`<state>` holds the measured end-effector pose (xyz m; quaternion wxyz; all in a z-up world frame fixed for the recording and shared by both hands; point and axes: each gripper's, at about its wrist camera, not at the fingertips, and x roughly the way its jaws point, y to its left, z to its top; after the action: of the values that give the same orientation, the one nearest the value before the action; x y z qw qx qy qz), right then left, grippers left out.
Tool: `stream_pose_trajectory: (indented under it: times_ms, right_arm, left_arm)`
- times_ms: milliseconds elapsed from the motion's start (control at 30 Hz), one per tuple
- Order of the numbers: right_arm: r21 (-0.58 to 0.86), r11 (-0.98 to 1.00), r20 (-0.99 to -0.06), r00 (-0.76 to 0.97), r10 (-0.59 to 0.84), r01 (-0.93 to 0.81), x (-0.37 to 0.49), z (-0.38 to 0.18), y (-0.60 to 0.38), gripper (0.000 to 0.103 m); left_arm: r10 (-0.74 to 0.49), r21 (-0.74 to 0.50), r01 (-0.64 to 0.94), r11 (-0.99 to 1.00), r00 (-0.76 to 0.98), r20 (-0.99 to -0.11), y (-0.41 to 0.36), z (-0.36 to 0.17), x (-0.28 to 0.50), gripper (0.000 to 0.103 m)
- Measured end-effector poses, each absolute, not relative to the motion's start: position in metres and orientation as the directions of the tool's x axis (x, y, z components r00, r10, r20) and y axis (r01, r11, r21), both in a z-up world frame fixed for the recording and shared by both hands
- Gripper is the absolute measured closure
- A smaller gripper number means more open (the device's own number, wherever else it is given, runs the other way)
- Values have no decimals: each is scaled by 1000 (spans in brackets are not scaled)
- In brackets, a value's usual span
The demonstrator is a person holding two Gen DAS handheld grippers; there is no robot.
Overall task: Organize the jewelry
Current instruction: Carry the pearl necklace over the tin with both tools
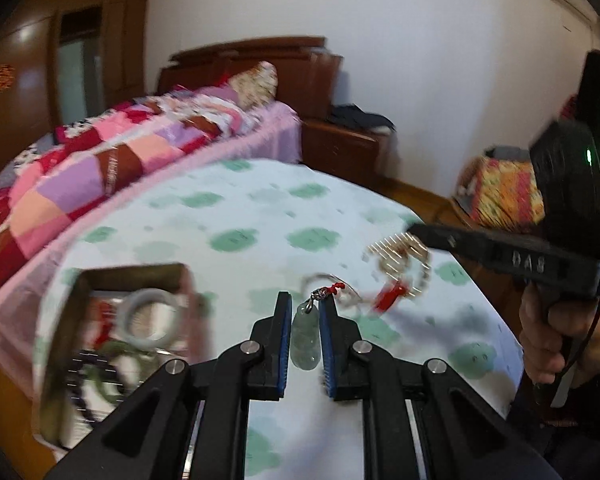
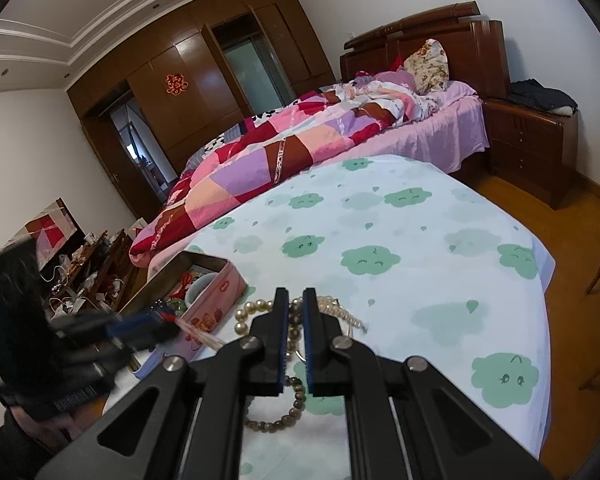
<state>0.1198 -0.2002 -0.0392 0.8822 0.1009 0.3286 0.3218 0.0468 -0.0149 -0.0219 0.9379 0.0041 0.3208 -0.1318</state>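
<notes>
While your left gripper [image 1: 305, 312] pinches a pale green jade pendant [image 1: 305, 338] between its blue pads, the pendant's metal loop and red cord [image 1: 332, 290] poke out past the fingertips, above the cloud-print cloth [image 1: 236, 208]. Down to your left sits the open tin box [image 1: 136, 276], with a whitish bangle [image 1: 150, 316], a dark green bangle and a string of dark beads inside it. Your right gripper [image 2: 296, 300] has its fingers pressed together; a strand of dull olive beads [image 2: 288, 416] shows between them, though you cannot tell whether they truly grip it. Pale pearl beads [image 2: 252, 312] lie on the cloth just beyond those fingertips, beside the pink side of the box.
</notes>
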Motion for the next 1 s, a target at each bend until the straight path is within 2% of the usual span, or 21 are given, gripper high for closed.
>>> stream_pose_trajectory:
  times_ms: [533, 1000]
  right_arm:
    - [342, 698, -471, 528, 706, -629, 106, -2, -138, 95]
    - [265, 592, -499, 417, 760, -761, 95, 9, -51, 95]
  left_arm:
    - [-62, -66, 31, 997, 839, -540, 74, 16, 30, 90]
    - [12, -104, -87, 991, 821, -571, 120, -2, 32, 90]
